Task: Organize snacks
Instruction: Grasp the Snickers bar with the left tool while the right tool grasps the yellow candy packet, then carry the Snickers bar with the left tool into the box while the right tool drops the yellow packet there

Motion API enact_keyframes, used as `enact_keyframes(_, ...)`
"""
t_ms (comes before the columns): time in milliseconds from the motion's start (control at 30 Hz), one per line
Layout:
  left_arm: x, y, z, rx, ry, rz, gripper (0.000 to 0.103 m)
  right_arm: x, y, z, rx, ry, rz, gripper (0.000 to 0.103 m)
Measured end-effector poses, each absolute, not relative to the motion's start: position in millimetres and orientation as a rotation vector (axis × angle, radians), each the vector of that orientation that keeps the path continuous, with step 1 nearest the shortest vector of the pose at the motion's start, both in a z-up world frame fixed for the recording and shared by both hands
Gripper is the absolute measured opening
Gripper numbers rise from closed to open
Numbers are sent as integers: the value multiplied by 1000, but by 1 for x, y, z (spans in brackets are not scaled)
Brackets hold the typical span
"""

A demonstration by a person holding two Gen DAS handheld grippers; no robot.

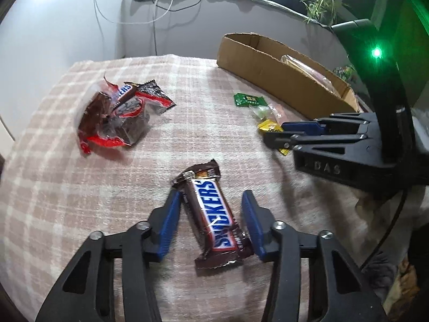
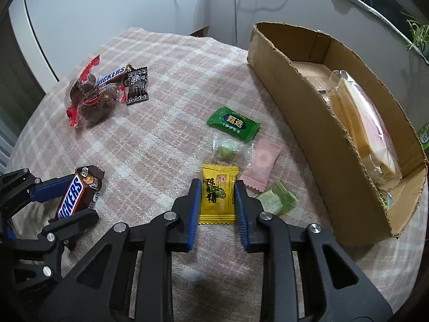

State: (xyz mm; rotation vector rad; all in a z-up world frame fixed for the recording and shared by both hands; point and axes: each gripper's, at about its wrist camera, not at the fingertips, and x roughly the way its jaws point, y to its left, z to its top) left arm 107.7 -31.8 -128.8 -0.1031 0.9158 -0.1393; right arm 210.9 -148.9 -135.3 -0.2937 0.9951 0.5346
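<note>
Grippers low over checked cloth [image 2: 166, 123], landmark the cardboard box [image 2: 321, 145] at far right. Right gripper [image 2: 217, 197]: blue pads tight against both side edges of yellow candy packet [image 2: 217, 196], packet flat on cloth, near box's long wall. Left gripper [image 1: 211, 214]: jaws narrowed around Snickers bar [image 1: 214, 212], bar lying diagonally between the pads; left pad at wrapper edge, right pad meets wrapper only near its lower end, firm grip cannot be told. Bar well left of box. Beyond yellow packet, toward box: pink sachet [image 2: 261, 166], clear packet [image 2: 228, 147], green packet [image 2: 233, 123]. Farthest from box, far left: clear bag of chocolates [image 2: 91, 102] with second Snickers [image 2: 111, 76] on it.
</note>
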Motion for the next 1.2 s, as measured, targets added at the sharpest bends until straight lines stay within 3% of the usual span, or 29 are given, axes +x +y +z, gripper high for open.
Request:
enact_keyframes(167, 104, -33, -130, -40, 890, -124, 27, 208, -151, -133, -280, 993, 536, 24)
enact_keyframes(800, 108, -15, -111, -176, 864, -157, 27, 201, -174, -97, -159, 920, 567, 24)
enact_keyframes(1200, 148, -27, -76, -181, 786, -201, 27, 222, -214, -58, -81, 851, 522, 24)
